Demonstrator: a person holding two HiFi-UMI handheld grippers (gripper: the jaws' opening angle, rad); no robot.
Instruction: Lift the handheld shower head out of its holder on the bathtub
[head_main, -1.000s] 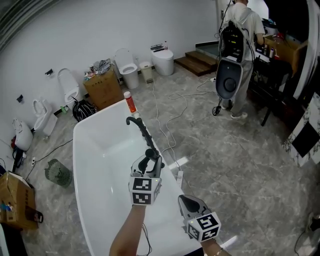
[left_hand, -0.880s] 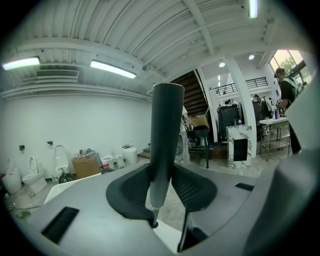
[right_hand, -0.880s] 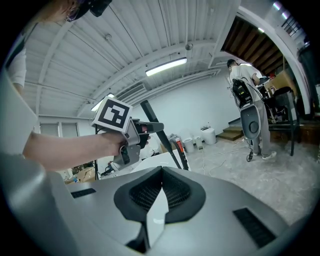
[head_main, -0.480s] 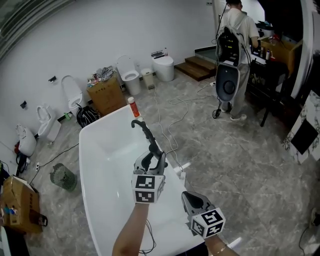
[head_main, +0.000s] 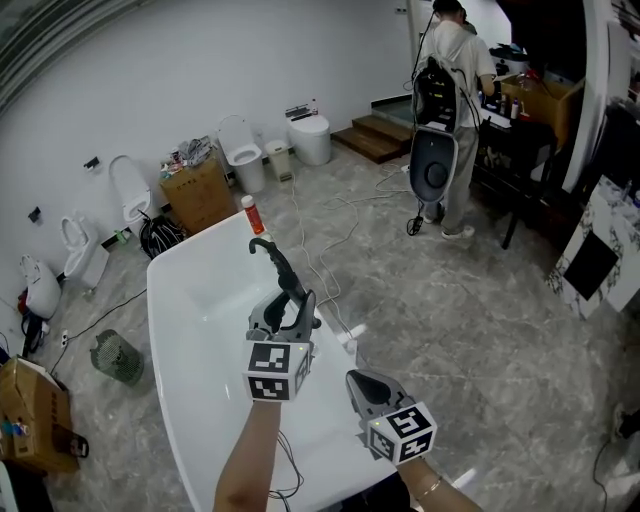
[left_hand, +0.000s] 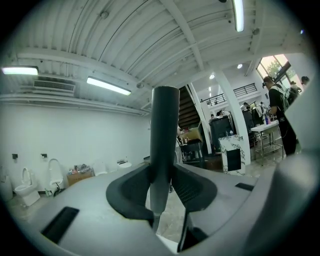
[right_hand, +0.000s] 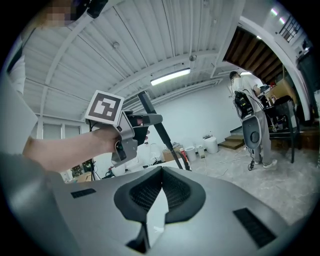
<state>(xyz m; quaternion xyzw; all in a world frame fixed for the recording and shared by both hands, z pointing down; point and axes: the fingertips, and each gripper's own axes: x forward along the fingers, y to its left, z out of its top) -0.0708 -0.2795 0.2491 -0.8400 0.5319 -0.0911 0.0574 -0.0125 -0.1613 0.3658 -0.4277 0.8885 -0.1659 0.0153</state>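
Left gripper pinches the black shower head by its handle, held above the tub rim and apparently clear of its holder; right gripper pressed together, empty; lift looks essentially done.

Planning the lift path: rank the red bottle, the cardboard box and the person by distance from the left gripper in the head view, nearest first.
From the left gripper, shut on the shower head:
1. The red bottle, on the far rim of the tub.
2. The cardboard box, beyond the tub, to the left.
3. The person, far off at the upper right.
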